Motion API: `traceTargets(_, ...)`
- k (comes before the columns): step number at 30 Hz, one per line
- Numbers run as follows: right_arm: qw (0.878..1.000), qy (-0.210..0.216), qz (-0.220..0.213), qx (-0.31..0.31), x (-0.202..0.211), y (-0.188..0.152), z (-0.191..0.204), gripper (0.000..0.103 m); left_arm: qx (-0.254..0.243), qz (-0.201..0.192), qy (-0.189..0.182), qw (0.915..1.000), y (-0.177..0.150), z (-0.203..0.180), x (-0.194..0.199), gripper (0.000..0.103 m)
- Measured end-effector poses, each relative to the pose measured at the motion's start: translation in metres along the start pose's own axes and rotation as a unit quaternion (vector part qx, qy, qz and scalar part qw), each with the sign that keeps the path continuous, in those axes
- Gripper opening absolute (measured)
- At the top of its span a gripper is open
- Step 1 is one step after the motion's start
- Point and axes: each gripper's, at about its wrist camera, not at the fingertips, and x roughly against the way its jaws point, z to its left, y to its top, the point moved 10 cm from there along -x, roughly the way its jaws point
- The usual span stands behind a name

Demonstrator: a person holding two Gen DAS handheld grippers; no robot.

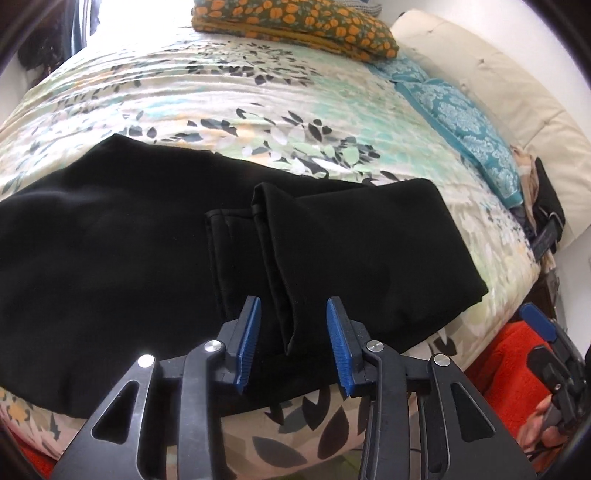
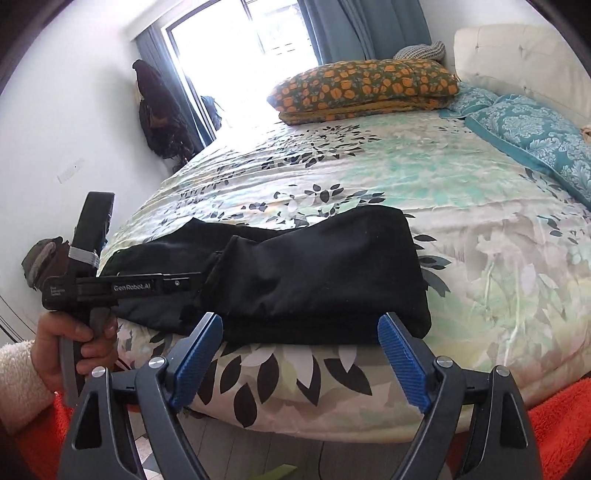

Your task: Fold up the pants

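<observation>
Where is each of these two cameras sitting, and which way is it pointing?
Left wrist: rides on the left gripper, low over the black pants at the near edge of the bed, facing its far side; its open blue fingers and, at far right, the right gripper's tip show.
Right wrist: rides on the right gripper, held back off the bed edge, facing the window; its open fingers, the left gripper's body and the left hand show.
Shared: pants, bed, orange-flowered pillow, teal pillow.

A bed (image 2: 369, 177) with a leaf-print cover fills the room, its cream headboard (image 2: 517, 55) at right. Bright daylight pours through a window (image 2: 240, 44) flanked by blue curtains (image 2: 369, 26); walls (image 2: 66, 110) are white.
</observation>
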Motion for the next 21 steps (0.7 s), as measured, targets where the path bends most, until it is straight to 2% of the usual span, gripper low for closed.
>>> traceTargets(3,1.000,0.005,0.004,-0.009,0.001,-0.002,0.000,0.086,-0.002,0.008,0.016,0.9998,-0.002,-0.002,-0.009,0.037)
traceTargets(4,1.000,0.006,0.002,-0.008,0.004,-0.001,0.002,0.086,-0.002,0.011,0.018,0.9998,-0.005,-0.001,-0.011,0.014)
traceTargets(5,1.000,0.007,0.001,-0.008,0.004,0.000,0.003,0.086,-0.001,0.015,0.020,0.9997,-0.007,-0.001,-0.013,0.006)
traceTargets(7,1.000,0.003,-0.004,-0.005,0.006,0.002,0.004,0.086,0.002,0.007,0.021,0.9998,-0.007,-0.001,-0.007,0.004)
traceTargets(12,0.999,-0.037,-0.027,0.002,0.013,0.012,-0.008,0.086,-0.001,-0.025,0.016,0.9996,-0.009,0.007,0.039,0.003)
traceTargets(15,0.998,-0.062,-0.010,-0.025,-0.005,0.014,-0.025,0.089,-0.005,-0.010,0.044,0.9990,-0.020,0.023,0.031,0.003)
traceTargets(18,0.995,-0.096,0.034,-0.013,-0.047,0.015,-0.034,0.090,0.019,0.008,0.047,0.9987,-0.029,0.034,0.011,0.004)
traceTargets(20,0.988,-0.120,0.096,0.025,-0.085,0.000,-0.036,0.090,0.017,0.006,0.047,0.9987,-0.028,0.034,0.013,0.010)
traceTargets(21,0.984,-0.128,0.114,0.045,-0.098,-0.007,-0.034,0.090,0.019,0.001,0.044,0.9988,-0.025,0.035,0.017,0.017)
